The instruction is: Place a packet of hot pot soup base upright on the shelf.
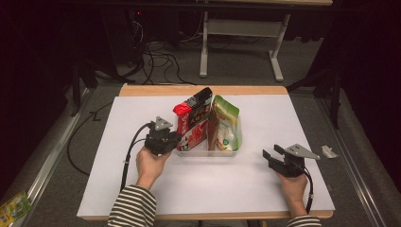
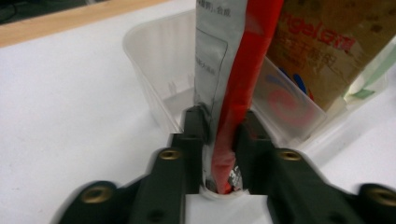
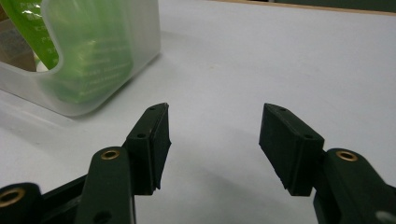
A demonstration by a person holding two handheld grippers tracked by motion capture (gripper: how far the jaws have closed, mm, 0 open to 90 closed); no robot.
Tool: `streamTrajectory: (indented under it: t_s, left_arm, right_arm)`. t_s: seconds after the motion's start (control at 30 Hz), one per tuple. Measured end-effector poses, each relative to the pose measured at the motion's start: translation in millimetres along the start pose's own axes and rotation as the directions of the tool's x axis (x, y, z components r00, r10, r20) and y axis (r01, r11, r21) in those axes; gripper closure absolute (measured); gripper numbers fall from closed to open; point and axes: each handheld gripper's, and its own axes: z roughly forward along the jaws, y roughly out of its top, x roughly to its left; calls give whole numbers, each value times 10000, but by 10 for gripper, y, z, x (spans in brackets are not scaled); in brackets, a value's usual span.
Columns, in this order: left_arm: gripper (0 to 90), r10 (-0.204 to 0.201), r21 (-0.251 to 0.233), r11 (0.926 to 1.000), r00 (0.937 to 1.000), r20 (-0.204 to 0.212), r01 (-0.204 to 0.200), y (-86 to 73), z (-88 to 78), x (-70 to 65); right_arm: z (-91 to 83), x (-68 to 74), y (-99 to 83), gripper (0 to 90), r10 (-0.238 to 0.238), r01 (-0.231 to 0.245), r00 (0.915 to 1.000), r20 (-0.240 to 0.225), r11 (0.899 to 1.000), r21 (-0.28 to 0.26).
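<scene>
Your left gripper (image 1: 171,137) sits at the left end of the bin (image 1: 235,152), which stands near the middle of the worktop (image 1: 142,189). In the left gripper view, its jaws press from both sides on the lower edge of the red pouch (image 2: 240,84), and the pouch's edge buckles between the pads. No gap is visible between pads and pouch.

The red pouch stands on edge in the left part of the bin, leaning against a brown carton (image 2: 327,51) just beside it. In the high view, the pouch's red and black top (image 1: 194,105) rises above the bin's rim. A green pouch (image 1: 227,118) occupies the right part of the bin, touching the carton.

Your right gripper (image 1: 274,154) rests on the worktop, well apart from the bin, to its right. In the right gripper view, its jaws stand wide apart with nothing between them; bare worktop shows in the gap. The bin's corner with the green pouch behind its wall (image 3: 88,70) lies ahead of the jaws, to their left.

Both of your hands hold the grippers from below the bin's position: left hand (image 1: 151,163), right hand (image 1: 293,184).
</scene>
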Motion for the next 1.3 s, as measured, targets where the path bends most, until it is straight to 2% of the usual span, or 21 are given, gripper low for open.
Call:
streamTrajectory:
  t_s: [0.3,0.37,0.53,0.6,0.67,0.83,1.17,1.3]
  left_arm:
    - [789,100,54,9999,9999,99,-100,-42,-2,-4]
    - [757,10,-23,10000,9996,293,-10,-48,-14,7]
    - [708,123,-155,9998,9994,327,-118,-59,-41,-1]
    - [688,127,-350,9993,9996,251,-118,-67,-65,4]
    - [668,-37,-596,9982,9996,275,54,-76,-107,33]
    - [620,4,-968,9953,9996,284,23,-101,-204,73]
    - [540,70,-1338,9910,9999,91,-57,-167,-321,126]
    - [514,-63,-1522,9883,10000,17,65,-210,-390,168]
  right_arm:
    - [3,-1,1,431,-70,70,10000,5,10000,-19]
    - [3,-2,1,431,-41,41,10000,-6,10000,-22]
    - [3,-3,1,431,-14,14,10000,-10,10000,-13]
    - [0,-4,1,431,0,0,10000,-11,10000,-8]
    - [0,-5,1,431,26,-26,10000,-2,10000,-11]
    - [3,-3,1,432,-11,11,10000,-3,10000,-14]
    - [5,-3,1,432,-9,9,10000,11,10000,-4]
    - [6,-3,2,432,-5,5,10000,10,10000,4]
